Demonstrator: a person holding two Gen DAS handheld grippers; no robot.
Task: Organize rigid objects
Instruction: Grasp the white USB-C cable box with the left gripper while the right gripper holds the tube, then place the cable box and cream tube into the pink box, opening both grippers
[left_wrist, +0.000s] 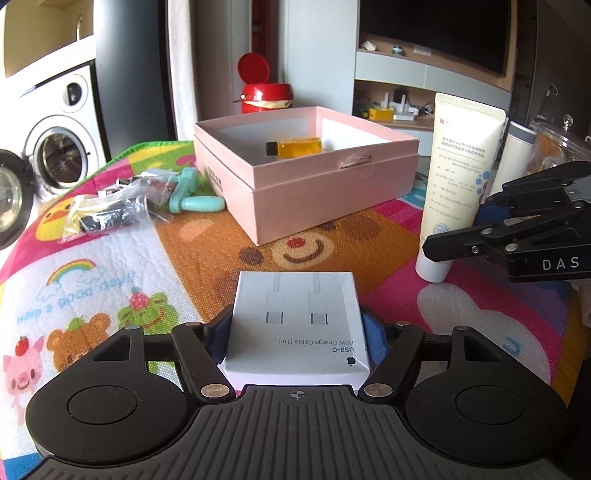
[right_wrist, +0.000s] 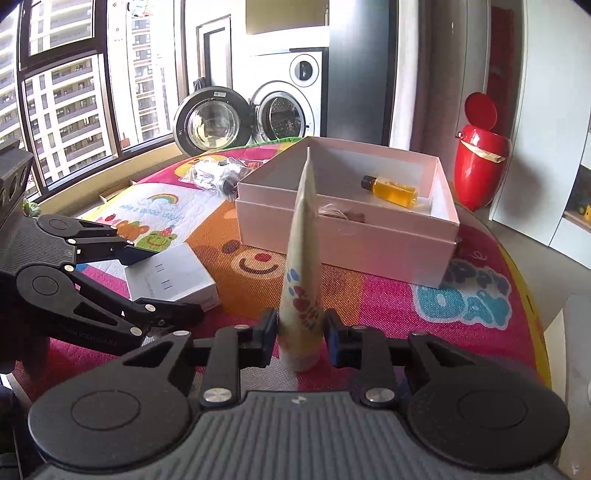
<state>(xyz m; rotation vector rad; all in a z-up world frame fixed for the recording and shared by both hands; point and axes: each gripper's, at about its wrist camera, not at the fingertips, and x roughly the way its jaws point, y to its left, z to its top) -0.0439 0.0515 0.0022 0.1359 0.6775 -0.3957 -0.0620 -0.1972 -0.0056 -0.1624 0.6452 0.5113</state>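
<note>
The cream plastic tube (right_wrist: 301, 280) stands upright on its cap on the colourful cartoon-print surface (right_wrist: 406, 306), clamped between the right tongs (right_wrist: 300, 332). The left tongs (left_wrist: 297, 332) grip the white flat cardboard cable box (left_wrist: 295, 325). Beyond sits the pink open cardboard box (left_wrist: 295, 192) holding a small amber bottle (left_wrist: 295, 147). Only the left wrist view shows the teal plastic piece (left_wrist: 192, 194) beside it; only the right shows the window (right_wrist: 74, 92).

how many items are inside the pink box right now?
1. A small amber liquid bottle with a black cap lies on its side on the floor of the open pink cardboard box, toward its far side. The near wall hides part of the floor, so something flat could be missed.
</note>
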